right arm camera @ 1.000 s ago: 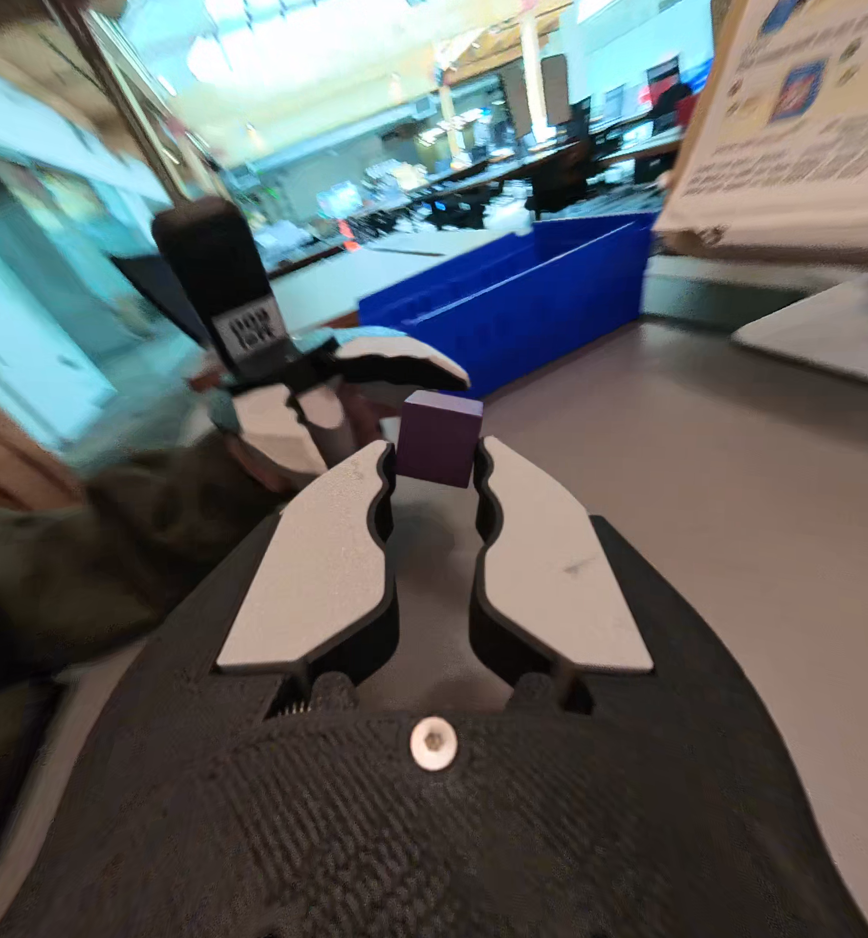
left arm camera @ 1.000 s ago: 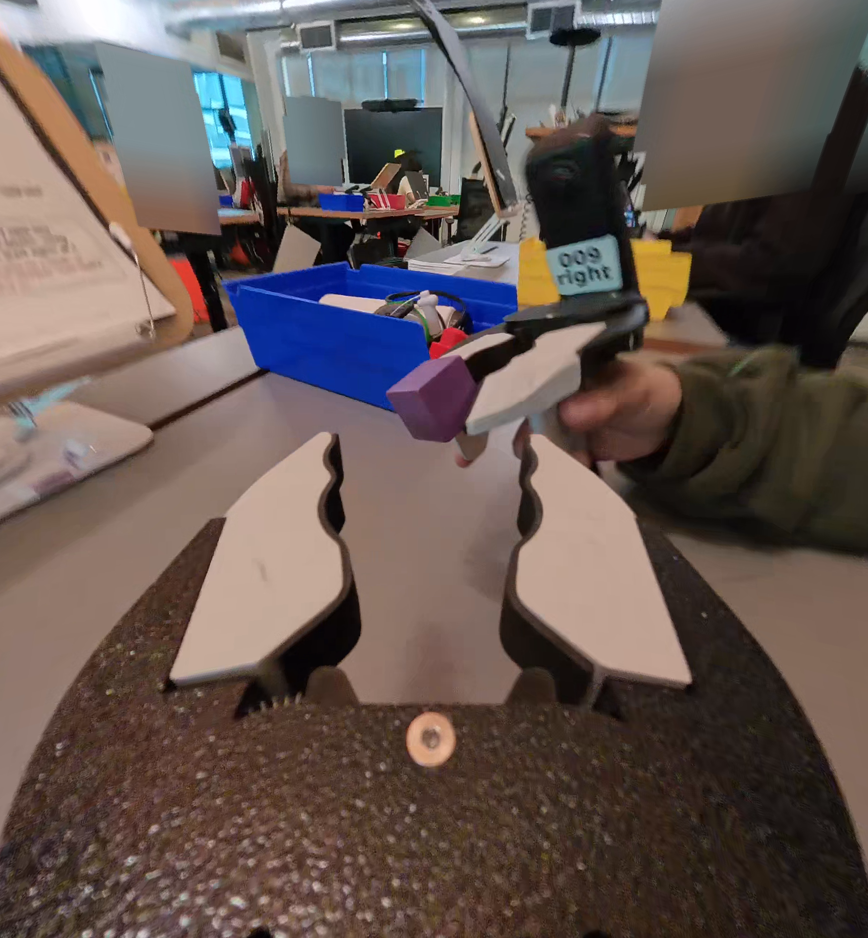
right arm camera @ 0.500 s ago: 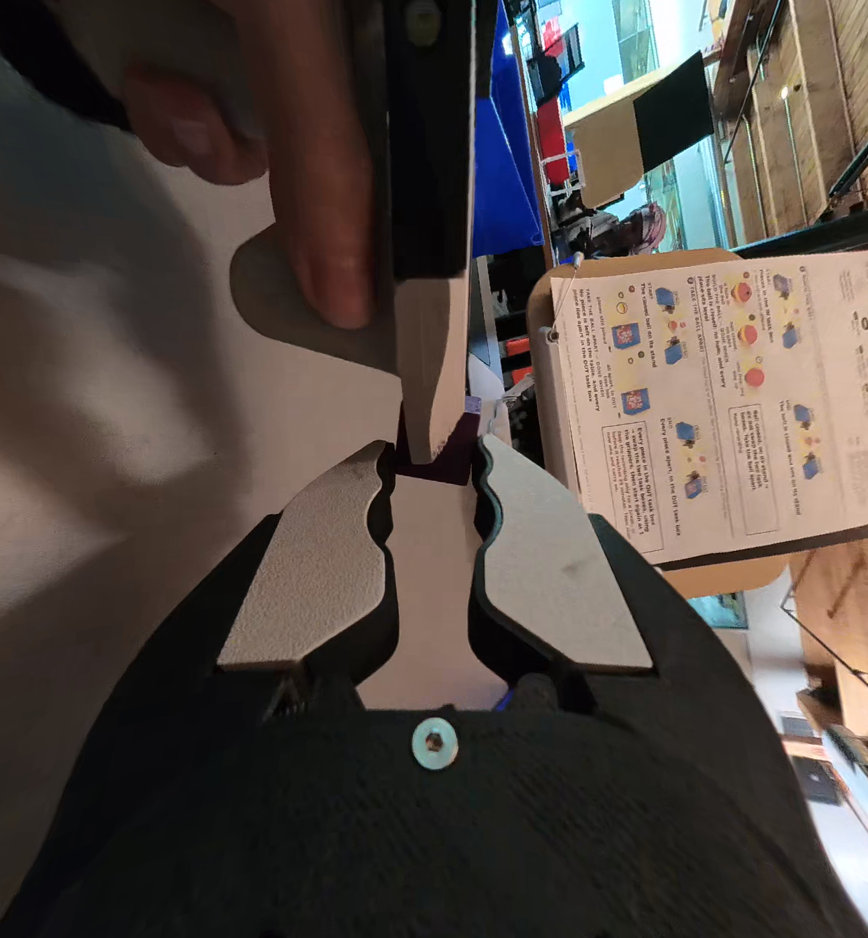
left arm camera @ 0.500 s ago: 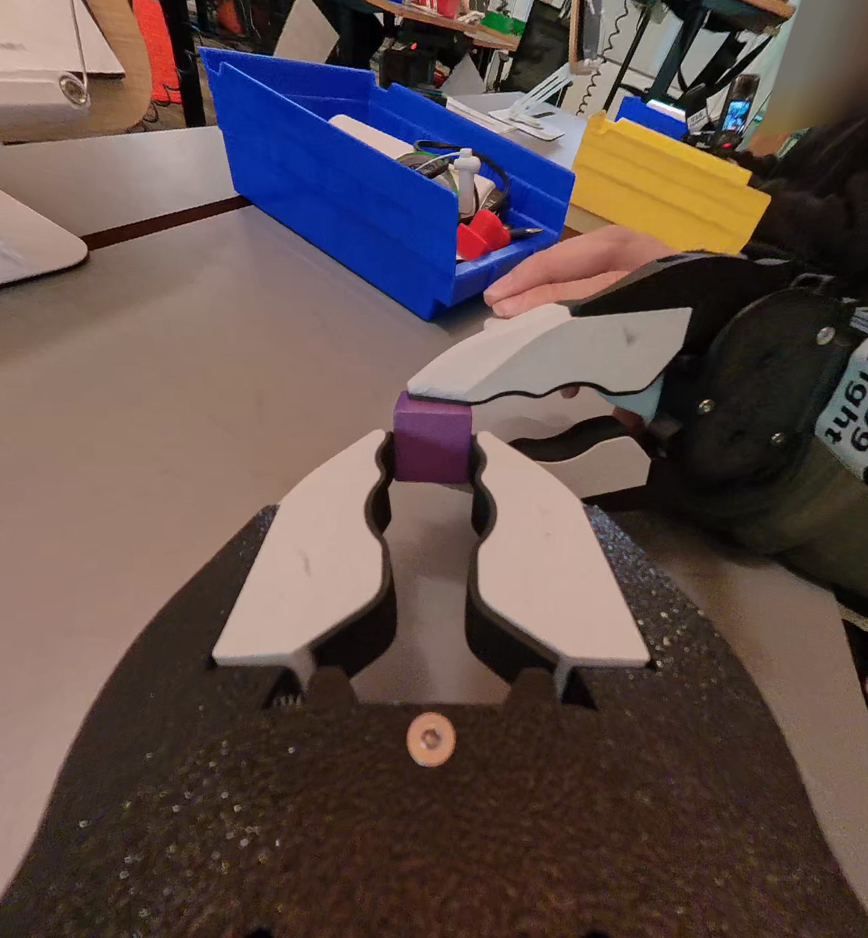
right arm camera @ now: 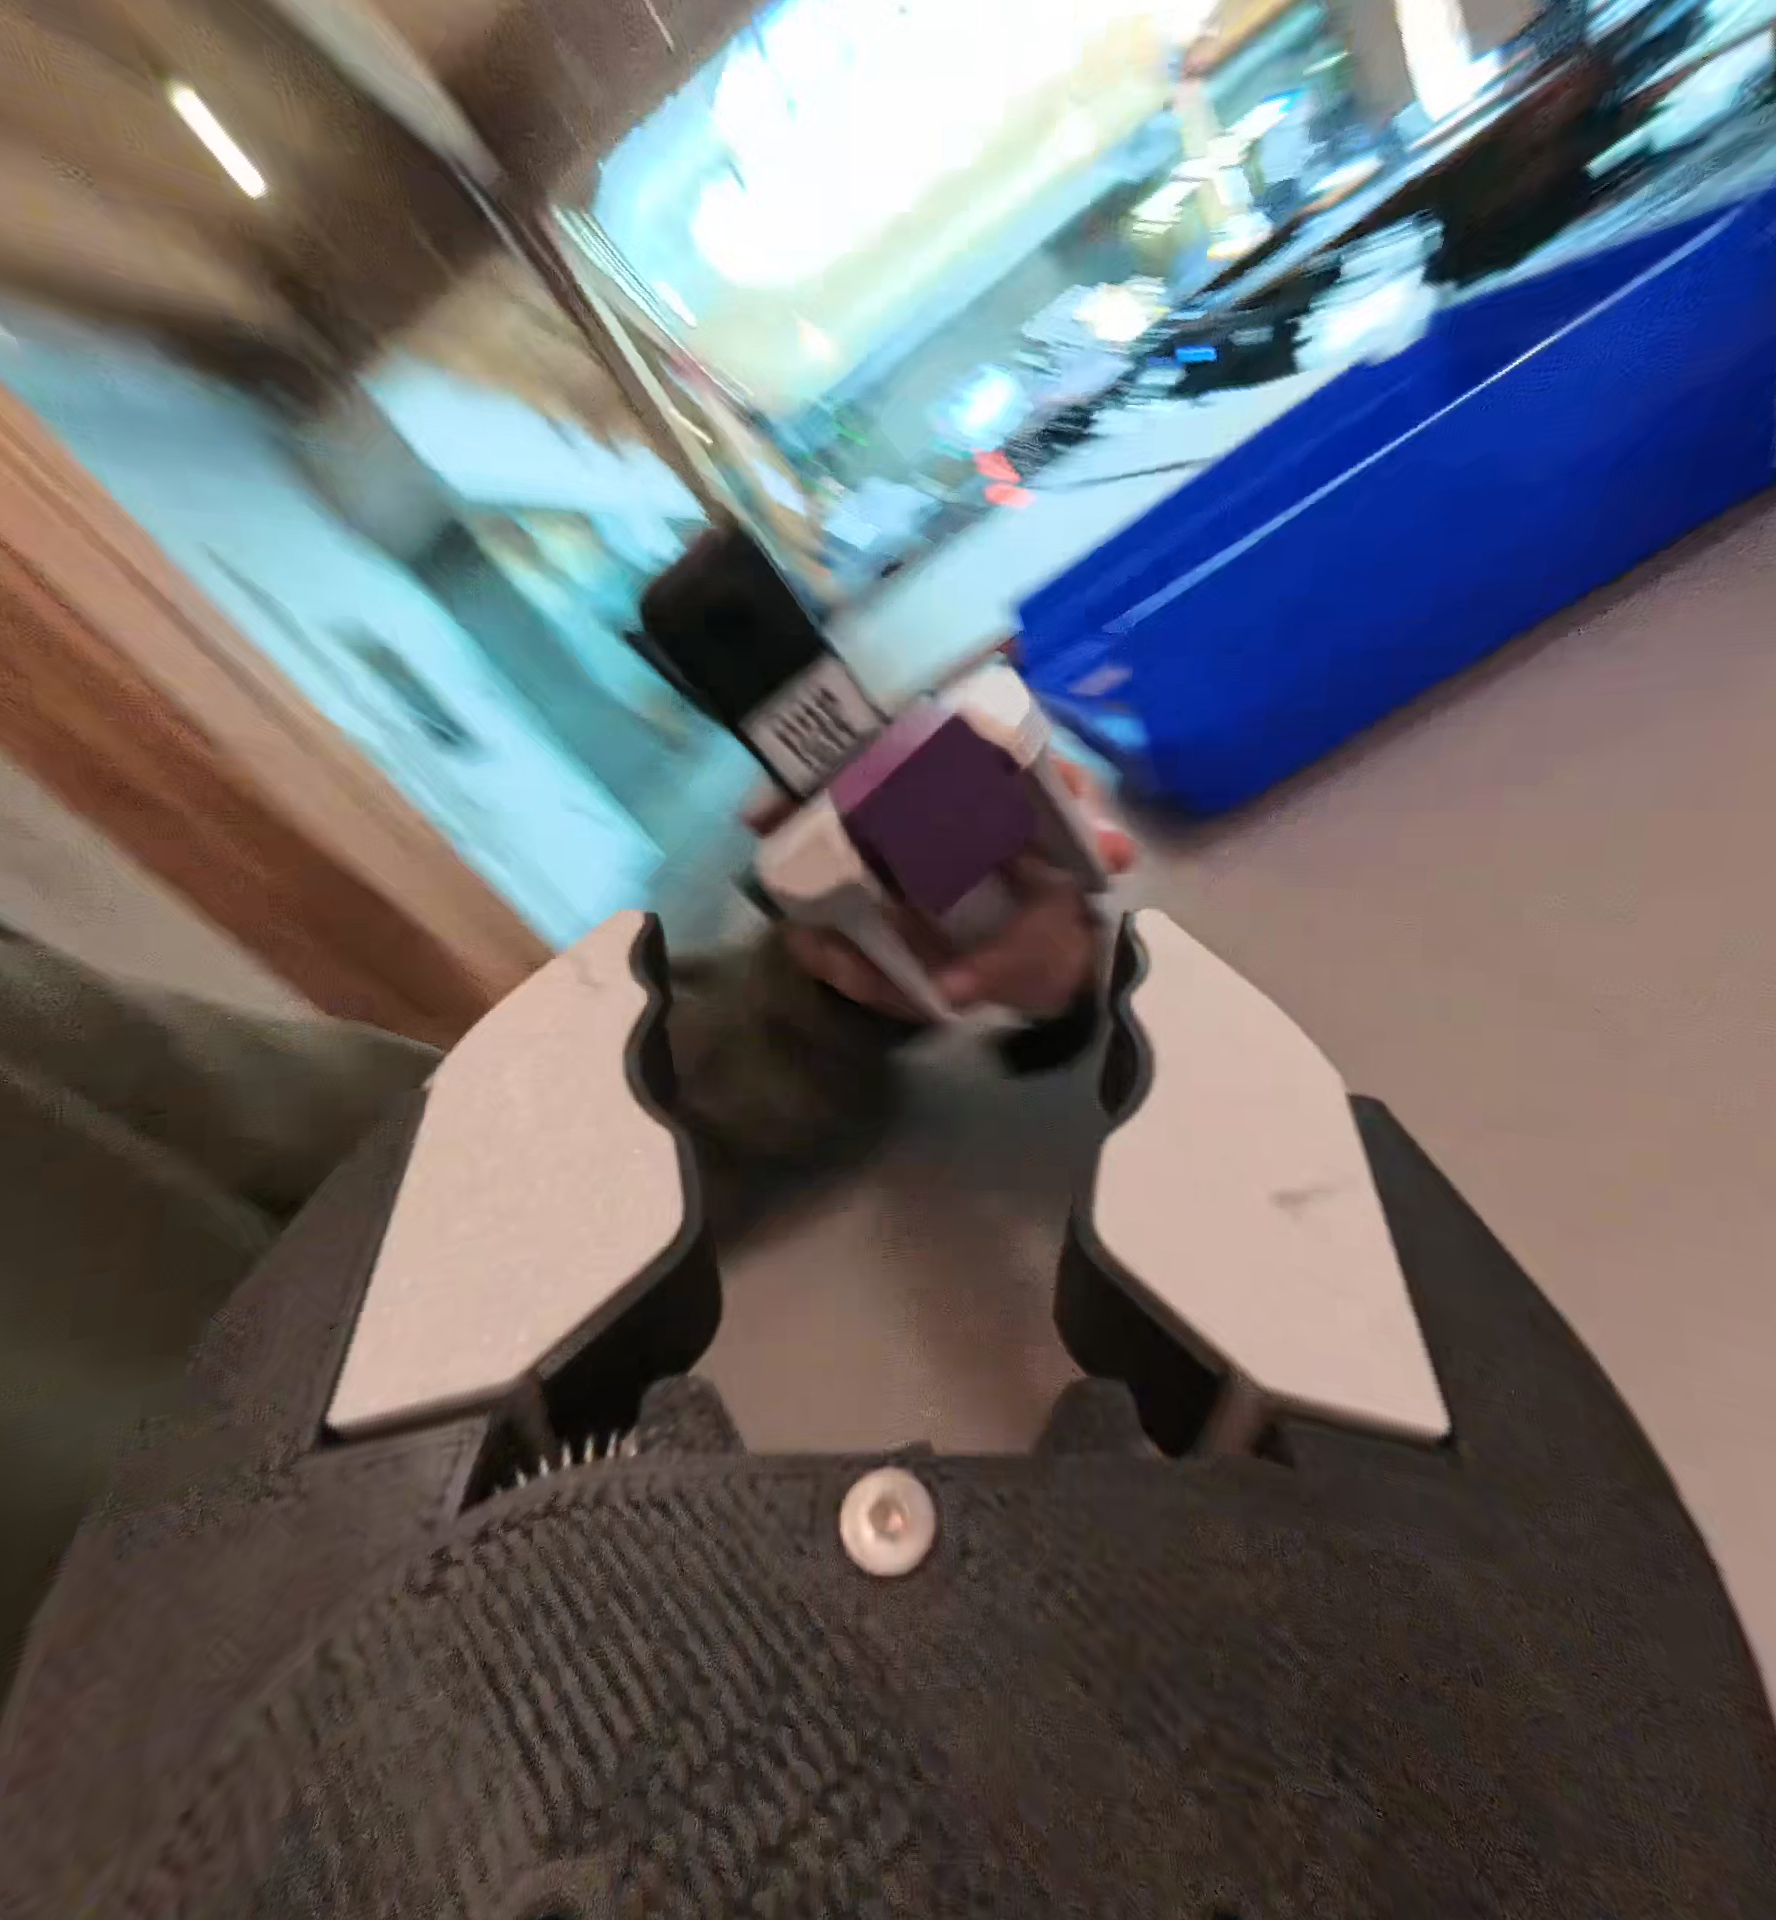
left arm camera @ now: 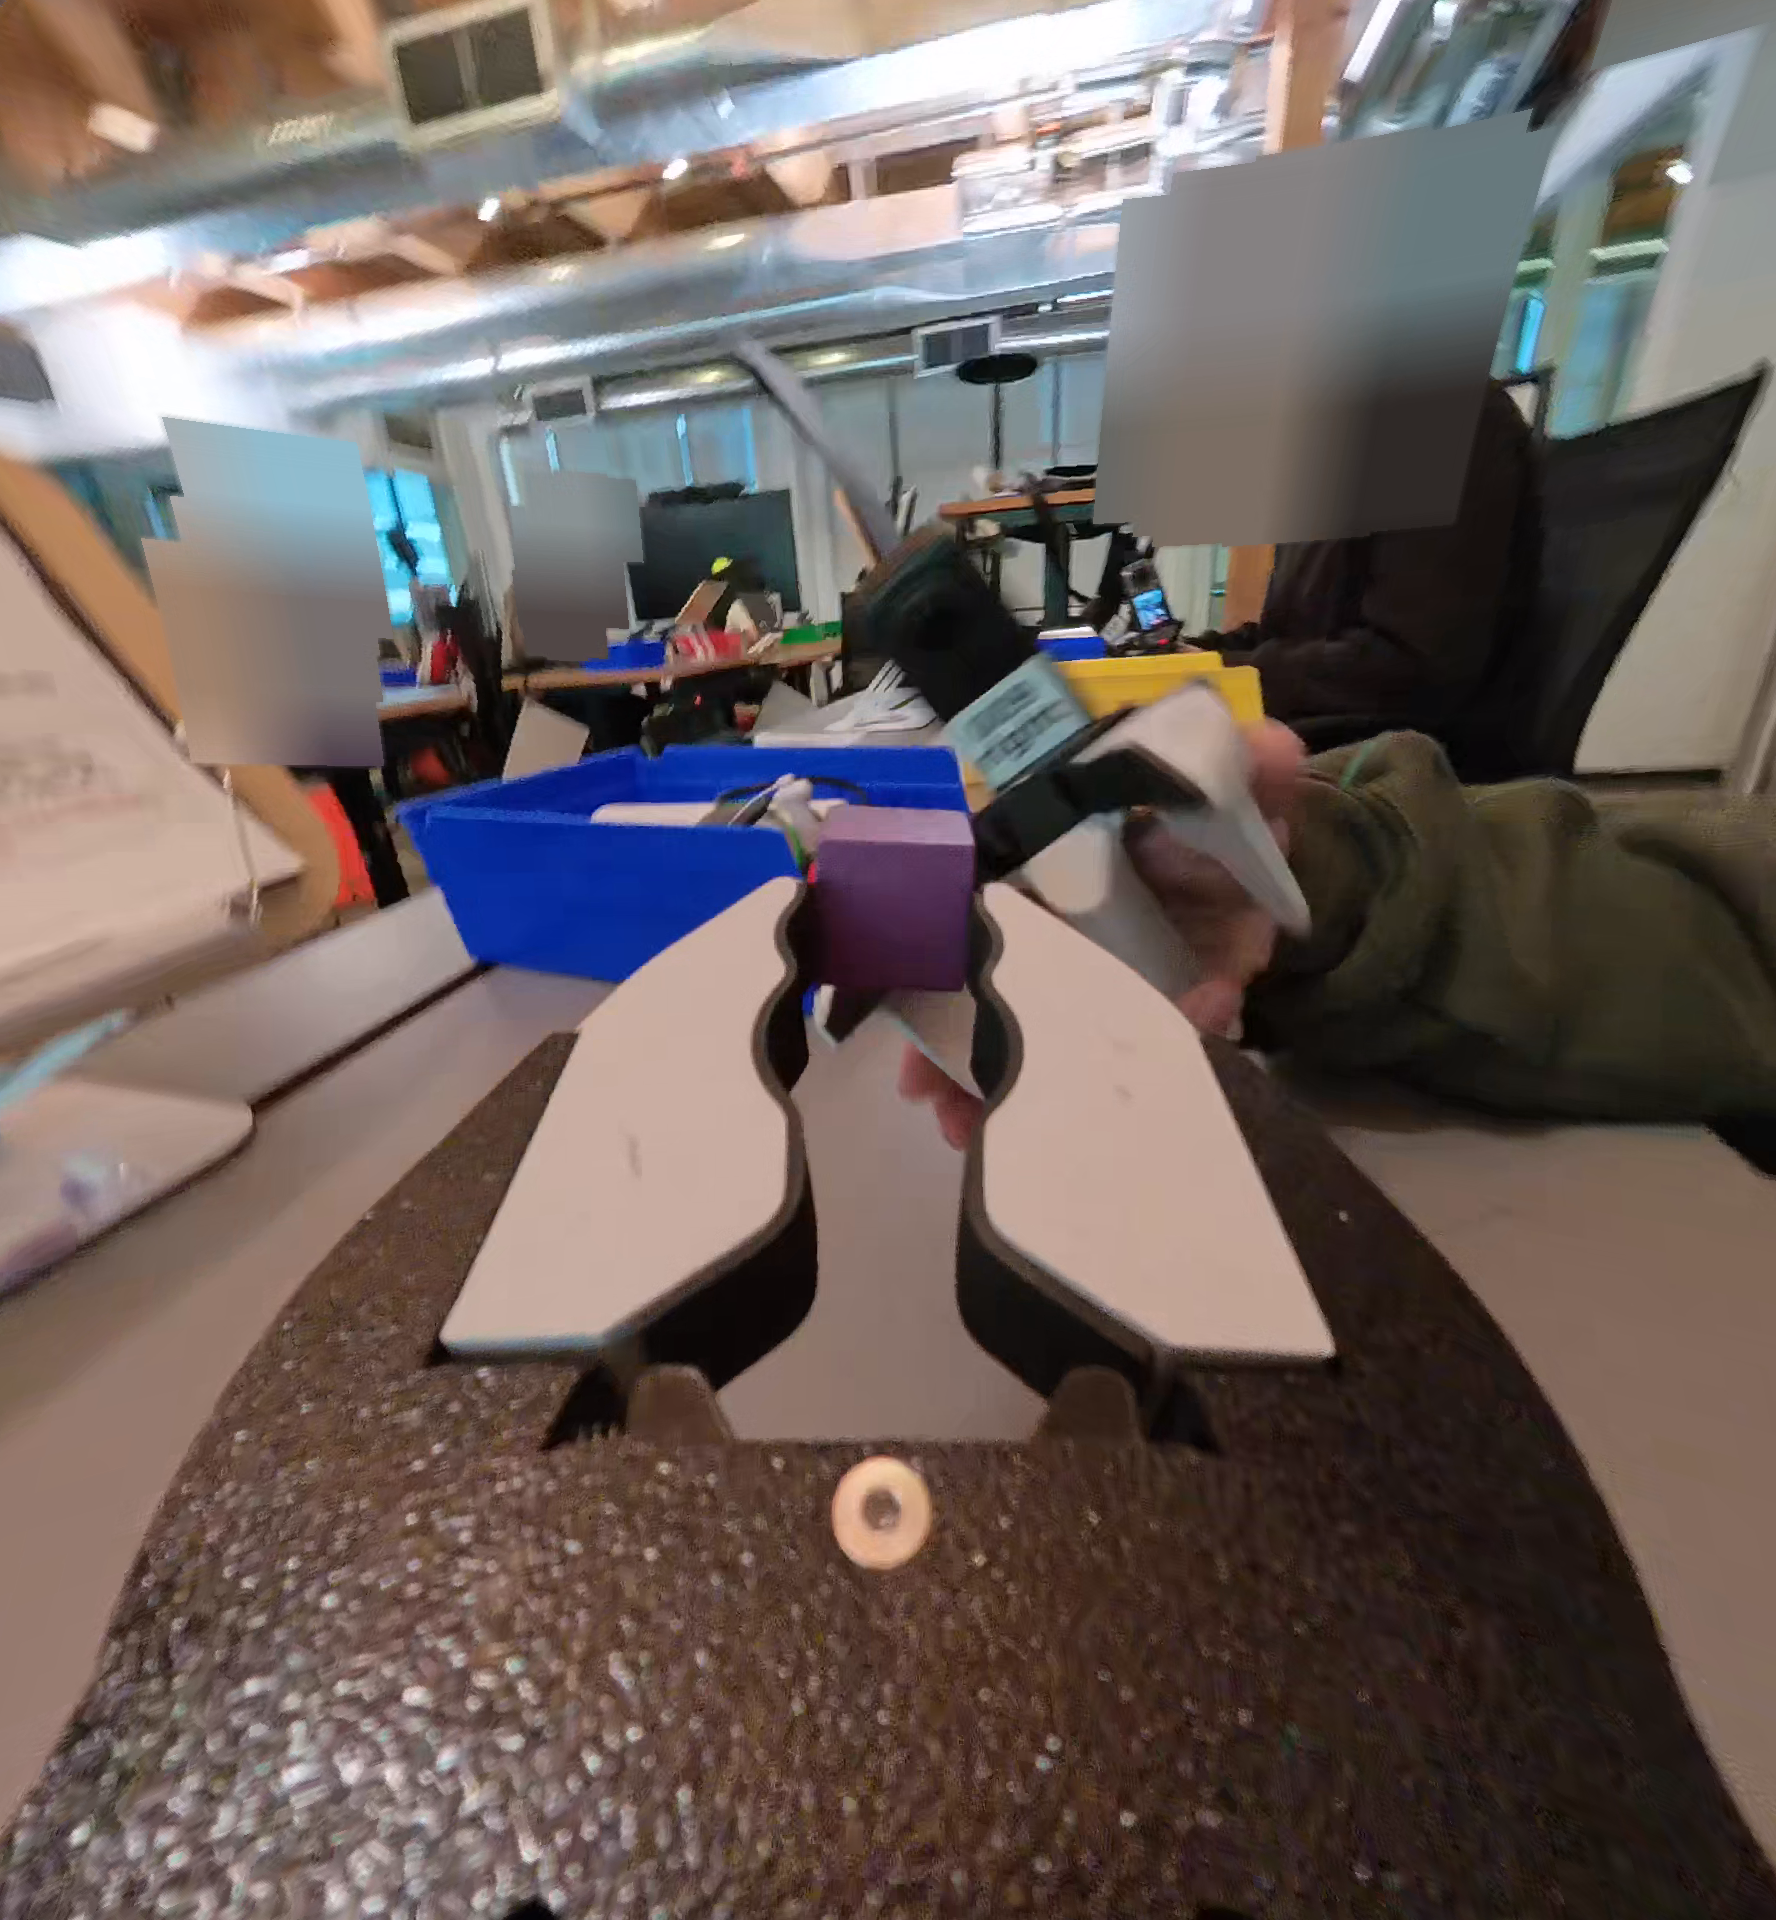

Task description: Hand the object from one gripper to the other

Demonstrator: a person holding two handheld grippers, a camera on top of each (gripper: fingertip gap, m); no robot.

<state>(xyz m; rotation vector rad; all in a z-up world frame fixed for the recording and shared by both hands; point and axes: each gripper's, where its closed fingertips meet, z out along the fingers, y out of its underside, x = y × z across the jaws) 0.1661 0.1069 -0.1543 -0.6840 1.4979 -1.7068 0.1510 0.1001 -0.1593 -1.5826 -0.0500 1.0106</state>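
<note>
- Between the tips of my left gripper (left arm camera: 892, 914) sits the purple cube (left arm camera: 894, 899), pinched on its two side faces and lifted clear of the grey surface (left arm camera: 271, 1143).
- Seen along my left fingers (left arm camera: 655, 1122), one flat face of the cube looks straight back at me and its top face lies about level; its sides look equal, so no long axis shows.
- My left fingers are drawn in to the cube's width, a narrow gap running back behind it.
- Just beyond the cube and to its right, my right gripper (left arm camera: 1123, 883) is in view with a hand (left arm camera: 1216, 925) and an olive sleeve (left arm camera: 1549, 914) behind it.
- From my right gripper (right arm camera: 889, 951), the fingers (right arm camera: 541, 1174) stand wide apart with nothing between them.
- Ahead of them the cube (right arm camera: 941, 821) appears tilted, one corner edge turned towards me, held in my left gripper (right arm camera: 915, 831); this view is blurred.
- Behind the cube a blue bin (left arm camera: 593, 883) rests on the surface, with a yellow bin (left arm camera: 1164, 681) farther back.
</note>
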